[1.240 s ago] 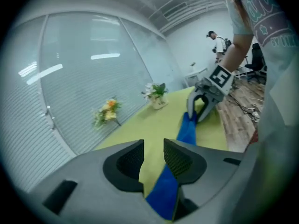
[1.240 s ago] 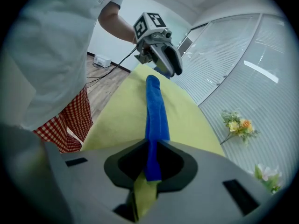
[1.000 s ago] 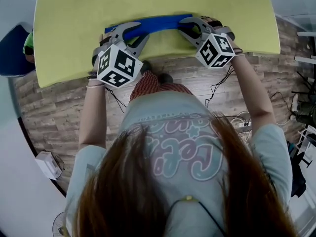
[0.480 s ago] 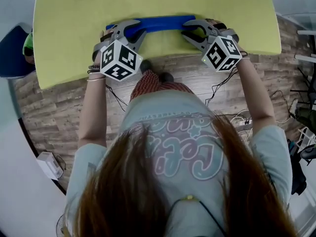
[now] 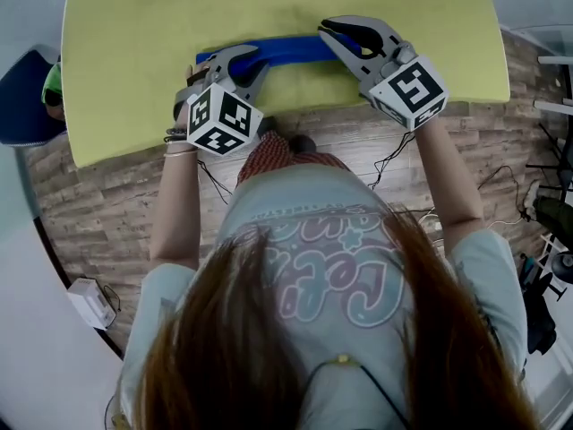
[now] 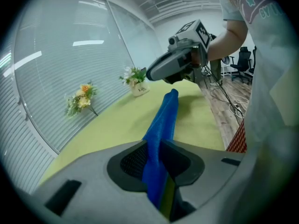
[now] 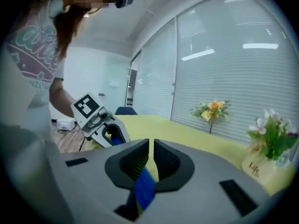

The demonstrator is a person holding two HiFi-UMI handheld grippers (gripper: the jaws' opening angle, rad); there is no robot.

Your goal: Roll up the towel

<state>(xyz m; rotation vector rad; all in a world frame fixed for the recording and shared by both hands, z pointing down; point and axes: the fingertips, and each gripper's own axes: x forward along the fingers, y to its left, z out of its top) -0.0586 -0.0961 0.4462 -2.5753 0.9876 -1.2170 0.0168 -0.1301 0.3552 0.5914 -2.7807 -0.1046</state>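
Note:
The blue towel [image 5: 286, 50] lies gathered into a long narrow band across the near part of the yellow-green table [image 5: 134, 25]. My left gripper [image 5: 240, 58] stays low at the band's left end. Its jaws are closing, and the pads pinch the blue cloth [image 6: 166, 115] that runs out between them [image 6: 156, 146]. My right gripper [image 5: 329, 32] is raised and rolled at the right end. Its jaws [image 7: 151, 148] are closing too, with a strip of the towel [image 7: 144, 190] caught low between the pads. Each gripper view shows the other gripper [image 6: 154, 73] [image 7: 117, 135] at the far end.
A white vase of flowers [image 7: 271, 139] and a small orange bouquet [image 7: 211, 111] stand at the table's far edge by the glass wall. On the wood floor are a dark blue chair [image 5: 22, 92], cables [image 5: 403, 150] and a white box [image 5: 88, 298].
The right gripper has risen and rolled, taking its end of the towel up off the table. The left gripper has sunk a little and then held still on its end.

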